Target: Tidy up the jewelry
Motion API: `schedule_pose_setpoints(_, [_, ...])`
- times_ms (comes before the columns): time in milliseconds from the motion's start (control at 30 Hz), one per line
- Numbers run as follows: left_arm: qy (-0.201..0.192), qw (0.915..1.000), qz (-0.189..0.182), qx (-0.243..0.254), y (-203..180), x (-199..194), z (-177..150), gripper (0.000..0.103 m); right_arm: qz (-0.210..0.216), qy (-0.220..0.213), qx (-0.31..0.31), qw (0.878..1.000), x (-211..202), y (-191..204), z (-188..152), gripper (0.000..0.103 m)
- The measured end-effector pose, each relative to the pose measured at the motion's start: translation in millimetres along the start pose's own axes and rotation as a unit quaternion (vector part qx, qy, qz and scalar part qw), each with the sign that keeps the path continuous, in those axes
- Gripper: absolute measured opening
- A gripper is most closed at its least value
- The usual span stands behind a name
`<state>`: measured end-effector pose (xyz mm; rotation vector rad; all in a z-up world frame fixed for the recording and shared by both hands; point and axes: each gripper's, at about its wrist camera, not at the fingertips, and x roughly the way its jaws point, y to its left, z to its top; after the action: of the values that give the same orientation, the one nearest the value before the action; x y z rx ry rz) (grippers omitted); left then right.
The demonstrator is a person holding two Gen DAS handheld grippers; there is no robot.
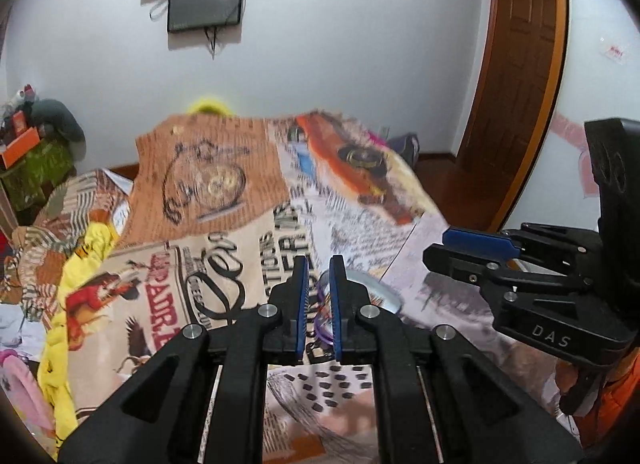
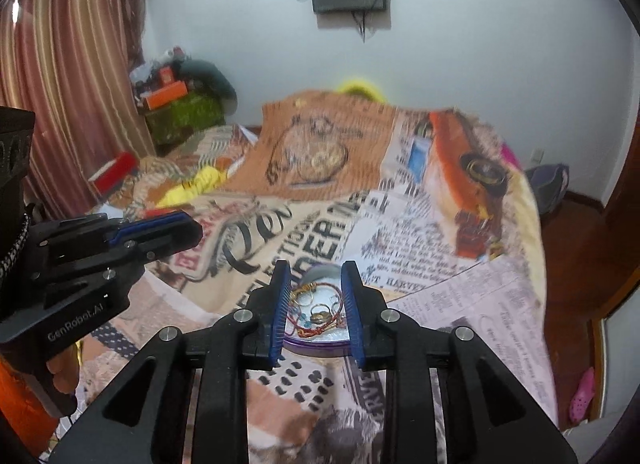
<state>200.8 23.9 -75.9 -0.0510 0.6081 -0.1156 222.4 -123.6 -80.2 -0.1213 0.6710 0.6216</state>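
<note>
A round purple-rimmed tin (image 2: pixel 316 344) lies on the printed bedspread and holds several tangled bangles, rings and chains (image 2: pixel 320 312). My right gripper (image 2: pixel 316 276) hovers just above it, open, with the jewelry showing between its blue pads. In the left wrist view the tin's purple rim (image 1: pixel 320 328) shows between the fingers of my left gripper (image 1: pixel 320 268), which stands narrowly open over the tin's left side with nothing clearly held. The right gripper (image 1: pixel 452 248) shows at the right of that view; the left gripper (image 2: pixel 188 232) shows at the left of the right wrist view.
The bedspread (image 2: pixel 440 248) with newspaper and car prints covers the bed. Yellow cloth (image 1: pixel 80 256) and crumpled bedding lie to the left. A red box (image 2: pixel 116 171), a cluttered stand (image 2: pixel 180 103) and curtains (image 2: pixel 68 75) are at the left; a wooden door (image 1: pixel 520 75) is at the right.
</note>
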Motion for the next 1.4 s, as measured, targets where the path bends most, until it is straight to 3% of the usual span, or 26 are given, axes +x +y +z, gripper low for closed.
schedule_pose_setpoints(133, [-0.049,0.9988,0.0,0.002,-11,-48,11,0.012,-0.013,-0.05,-0.013,0.999,-43,13,6,0.023])
schedule_pose_setpoints(400, [-0.173,0.9848,0.017,0.007,-32,-147,18,0.035,-0.042,-0.193,-0.03,0.98,-152,49,6,0.024])
schedule_pose_setpoints(467, [-0.2,0.9796,0.021,0.007,-34,-169,15,0.037,-0.051,-0.225,-0.032,0.973,-172,58,2,0.028])
schedule_pose_setpoints(533, [-0.218,0.9756,0.022,0.006,-36,-185,12,0.043,-0.063,-0.253,-0.032,0.965,-188,67,-4,0.045])
schedule_pose_setpoints(600, [-0.235,0.9716,0.028,0.003,-38,-198,8,0.047,-0.08,-0.28,-0.033,0.956,-200,76,-11,0.05])
schedule_pose_setpoints(667, [-0.253,0.9668,0.038,0.002,-41,-210,1,0.052,-0.096,-0.295,-0.031,0.95,-206,83,-16,0.053])
schedule_pose_setpoints(767, [-0.269,0.9616,0.052,-0.005,-42,-221,-8,0.071,-0.108,-0.302,-0.017,0.947,-208,86,-20,0.076])
schedule_pose_setpoints(800, [-0.275,0.96,0.054,-0.006,-42,-224,-11,0.073,-0.111,-0.305,-0.012,0.946,-207,85,-21,0.085])
schedule_pose_setpoints(900, [-0.278,0.9586,0.063,-0.001,-44,-229,-18,0.087,-0.131,-0.314,-0.002,0.94,-206,88,-25,0.101])
schedule_pose_setpoints(967, [-0.284,0.956,0.073,-0.001,-45,-230,-22,0.093,-0.142,-0.318,0.0,0.937,-206,92,-26,0.103])
schedule_pose_setpoints(1400, [-0.275,0.9585,0.074,0.004,-55,-234,-31,0.094,-0.131,-0.305,0.006,0.943,-218,83,-41,0.103])
